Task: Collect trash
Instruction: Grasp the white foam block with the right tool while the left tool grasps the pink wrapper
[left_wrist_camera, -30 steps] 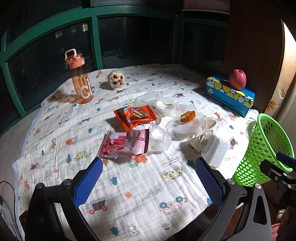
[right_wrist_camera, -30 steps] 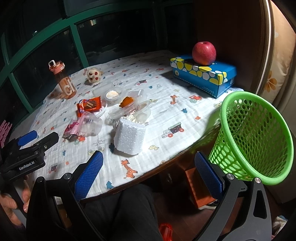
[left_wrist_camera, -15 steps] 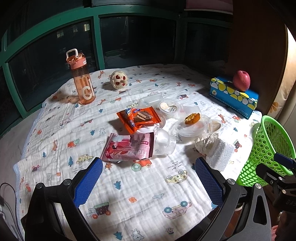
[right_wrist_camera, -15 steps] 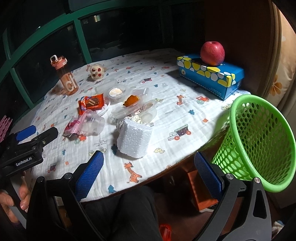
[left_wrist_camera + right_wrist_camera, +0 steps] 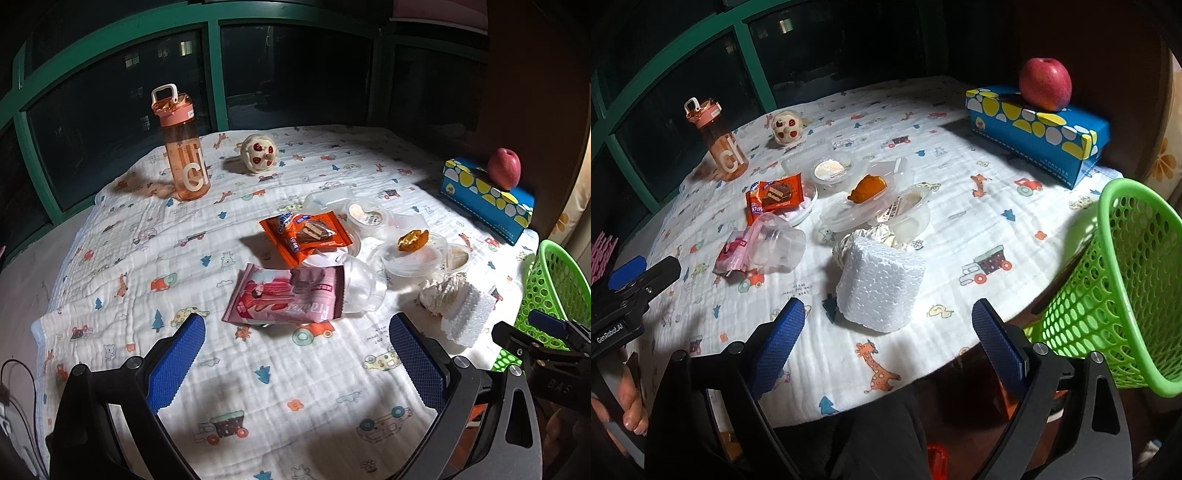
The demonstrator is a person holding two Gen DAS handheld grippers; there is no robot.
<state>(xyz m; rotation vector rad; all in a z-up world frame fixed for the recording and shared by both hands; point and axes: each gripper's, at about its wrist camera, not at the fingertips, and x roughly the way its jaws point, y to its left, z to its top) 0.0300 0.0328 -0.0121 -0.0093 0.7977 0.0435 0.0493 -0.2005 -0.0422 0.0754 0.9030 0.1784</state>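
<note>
Right gripper spread wide, jaws just been closing a little, nothing between them; left gripper also spread, empty. Nearest trash: white foam block on the cartoon-print cloth, just ahead of the right pads. Green mesh plastic basket hangs off the table edge, tilted, inside looks empty. Beyond: pink snack wrapper against a tipped clear cup, orange wrapper, clear lidded tubs with food scraps.
</note>
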